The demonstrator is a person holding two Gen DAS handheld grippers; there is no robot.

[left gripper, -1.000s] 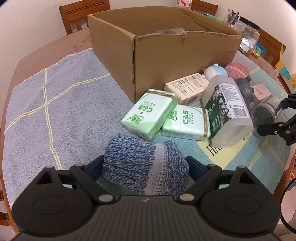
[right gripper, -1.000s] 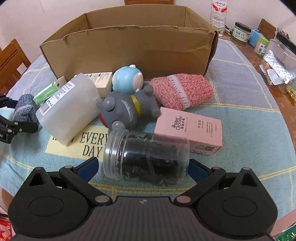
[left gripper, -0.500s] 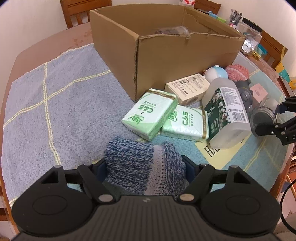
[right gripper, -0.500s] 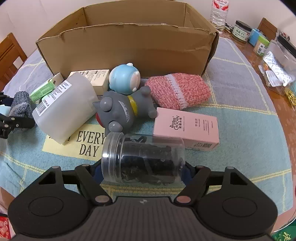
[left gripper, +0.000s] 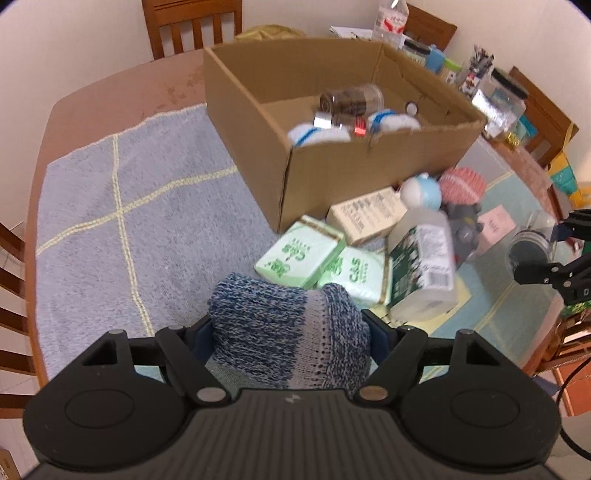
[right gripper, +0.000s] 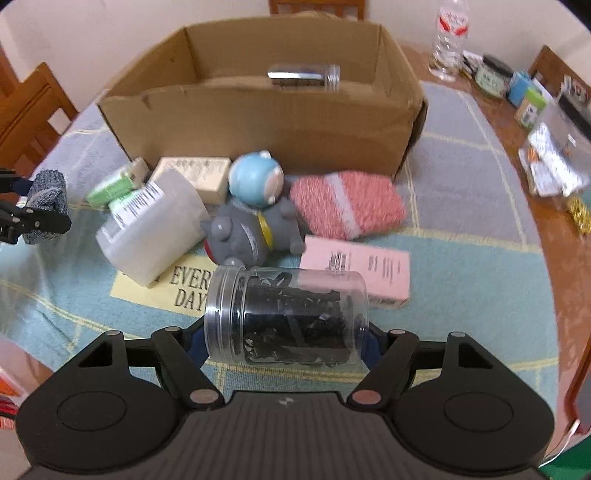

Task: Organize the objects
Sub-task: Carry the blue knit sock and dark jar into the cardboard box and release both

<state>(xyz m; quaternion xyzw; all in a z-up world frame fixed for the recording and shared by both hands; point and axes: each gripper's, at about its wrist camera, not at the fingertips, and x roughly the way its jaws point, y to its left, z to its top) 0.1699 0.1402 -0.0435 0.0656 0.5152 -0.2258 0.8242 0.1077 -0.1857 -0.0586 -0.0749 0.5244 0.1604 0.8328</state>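
My left gripper (left gripper: 290,334) is shut on a blue knitted sock roll (left gripper: 288,339) and holds it above the table, short of the open cardboard box (left gripper: 384,173). My right gripper (right gripper: 284,339) is shut on a clear jar of black clips (right gripper: 286,321), lifted off the cloth. The box (right gripper: 258,125) holds jars and white rolls. In front of it lie green tissue packs (left gripper: 301,254), a white bottle (right gripper: 151,229), a grey toy (right gripper: 247,232), a blue toy (right gripper: 256,177), a pink sock roll (right gripper: 347,206) and a pink carton (right gripper: 358,266).
Wooden chairs (left gripper: 192,26) stand around the table. Jars, a water bottle (right gripper: 450,37) and small containers crowd the table's far right edge. A blue-grey cloth (left gripper: 122,214) covers the table left of the box.
Both grippers closed on their objects and rose. The sock roll and the jar have lifted off the table, and the box interior has come into view.
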